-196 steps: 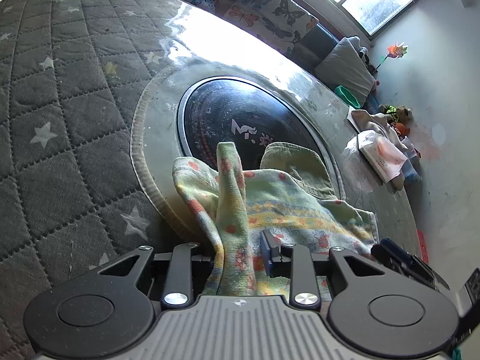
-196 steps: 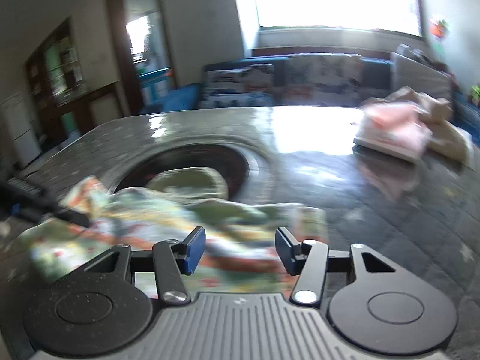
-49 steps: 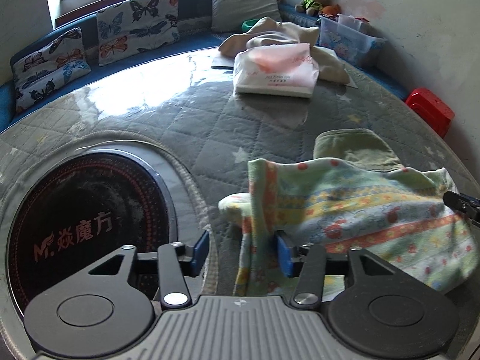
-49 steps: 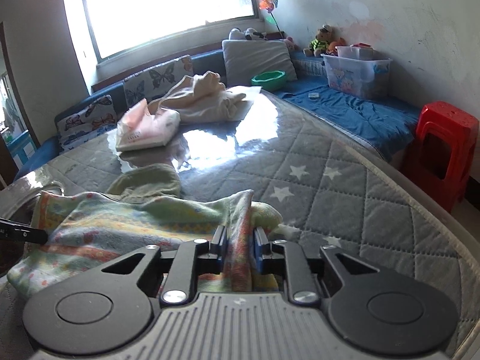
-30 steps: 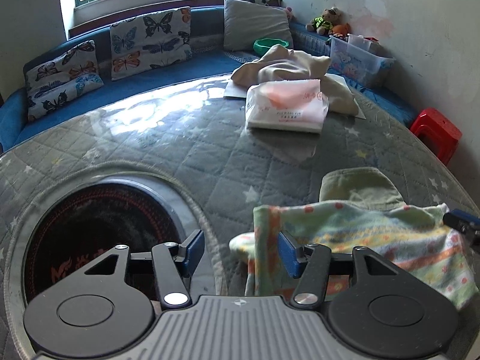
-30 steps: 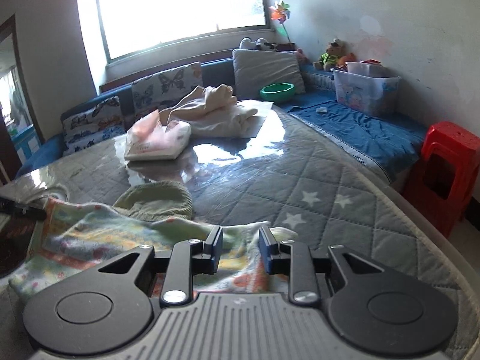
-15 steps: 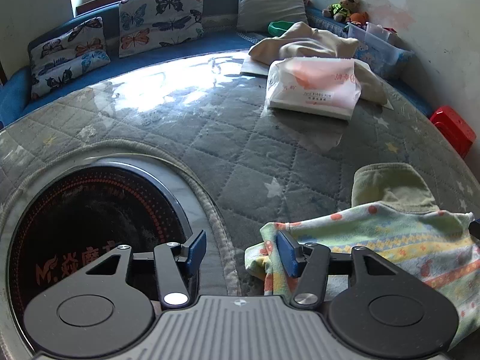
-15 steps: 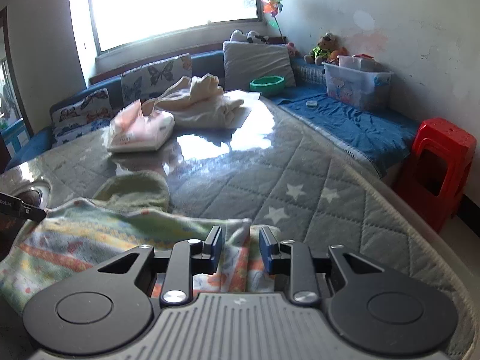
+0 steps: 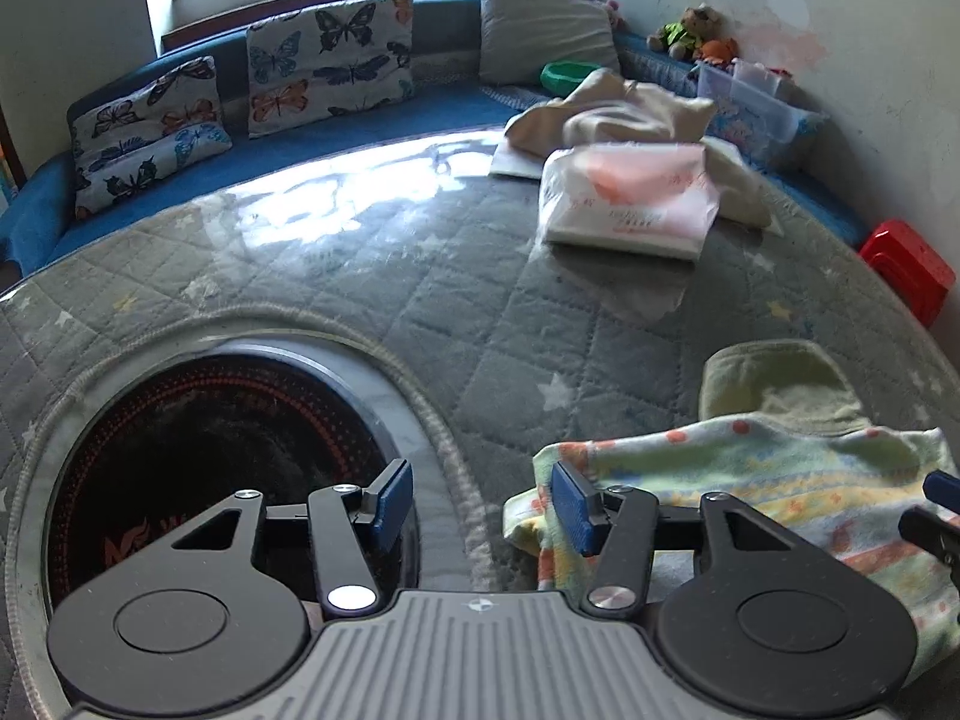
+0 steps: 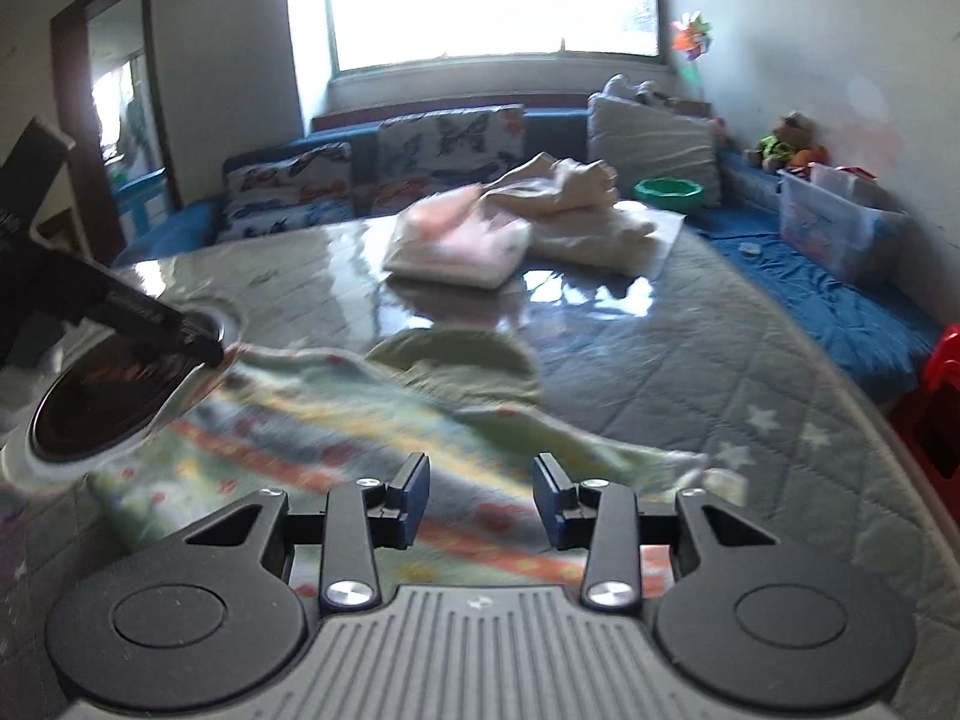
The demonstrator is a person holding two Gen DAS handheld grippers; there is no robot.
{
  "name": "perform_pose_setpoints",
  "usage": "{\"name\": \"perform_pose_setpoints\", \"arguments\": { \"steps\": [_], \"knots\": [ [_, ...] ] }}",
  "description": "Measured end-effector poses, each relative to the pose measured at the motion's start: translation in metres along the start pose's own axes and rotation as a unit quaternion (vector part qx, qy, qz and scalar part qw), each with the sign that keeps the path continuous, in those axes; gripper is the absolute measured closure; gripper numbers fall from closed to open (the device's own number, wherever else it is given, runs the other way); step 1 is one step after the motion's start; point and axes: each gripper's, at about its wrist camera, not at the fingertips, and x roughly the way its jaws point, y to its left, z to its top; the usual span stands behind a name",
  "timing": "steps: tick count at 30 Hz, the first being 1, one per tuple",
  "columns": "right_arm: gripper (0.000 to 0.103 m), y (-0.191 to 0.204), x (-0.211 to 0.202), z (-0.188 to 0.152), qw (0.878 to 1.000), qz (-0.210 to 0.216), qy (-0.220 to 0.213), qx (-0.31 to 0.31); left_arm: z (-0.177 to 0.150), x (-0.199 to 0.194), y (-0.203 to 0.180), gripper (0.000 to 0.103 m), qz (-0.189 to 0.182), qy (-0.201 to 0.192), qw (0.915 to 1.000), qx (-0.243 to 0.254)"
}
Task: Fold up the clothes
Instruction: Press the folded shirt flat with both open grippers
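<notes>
Garment: pale green patterned cloth with orange and yellow stripes [image 9: 780, 480], lying flat at lower right of left wrist view, on grey quilted star-print cover [image 9: 480, 312].
Left gripper [image 9: 483, 501]: fingers apart, empty; right pad touching cloth edge.
Right gripper [image 10: 482, 492]: fingers apart, above cloth [image 10: 360, 438], gripping nothing.
Neighbour: olive green cloth piece [image 9: 774, 384] just behind garment.
Lower left: black round glass panel [image 9: 198, 450].

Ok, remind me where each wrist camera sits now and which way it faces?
Left wrist: on the left gripper, low over the quilted table, facing the window sofa; its open fingers show, and the right gripper's tip at the right edge.
Right wrist: on the right gripper, above the patterned garment, facing the same window; open fingers show, the left gripper at the left edge.
Shared: the garment, the olive cloth, the white bag, the butterfly cushions.
</notes>
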Motion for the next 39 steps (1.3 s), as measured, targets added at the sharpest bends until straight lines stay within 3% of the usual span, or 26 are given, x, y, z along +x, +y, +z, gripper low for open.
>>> {"name": "perform_pose_setpoints", "arguments": {
  "steps": [4, 7, 10, 13, 20, 28, 39],
  "knots": [
    [0.06, 0.007, 0.002, -0.002, 1.0, 0.002, 0.006, -0.01, 0.001, 0.004, 0.016, 0.046, -0.013, 0.013, 0.9991, -0.038],
    [0.06, 0.007, 0.0, 0.0, 1.0, 0.003, 0.001, -0.008, 0.0, -0.001, 0.022, 0.047, -0.001, 0.008, 0.9991, -0.042],
    [0.059, 0.009, -0.003, 0.0, 1.0, 0.007, -0.001, -0.007, -0.004, -0.014, 0.025, 0.049, -0.018, -0.004, 0.9985, -0.051],
    [0.059, 0.012, -0.004, -0.002, 1.0, 0.013, 0.001, -0.008, -0.008, -0.021, 0.019, 0.049, -0.031, -0.012, 0.9988, -0.035],
    [0.059, 0.021, -0.012, -0.007, 1.0, 0.025, 0.005, -0.014, -0.013, -0.006, 0.014, 0.046, -0.021, 0.01, 0.9993, -0.03],
    [0.053, 0.029, -0.019, -0.018, 0.999, 0.03, 0.017, -0.026, -0.021, -0.035, 0.008, 0.046, -0.026, -0.009, 0.9996, -0.003],
    [0.051, 0.039, -0.039, -0.035, 1.0, 0.017, 0.01, -0.01, -0.062, -0.054, -0.011, 0.042, -0.045, 0.009, 0.998, 0.043]
  ]
}}
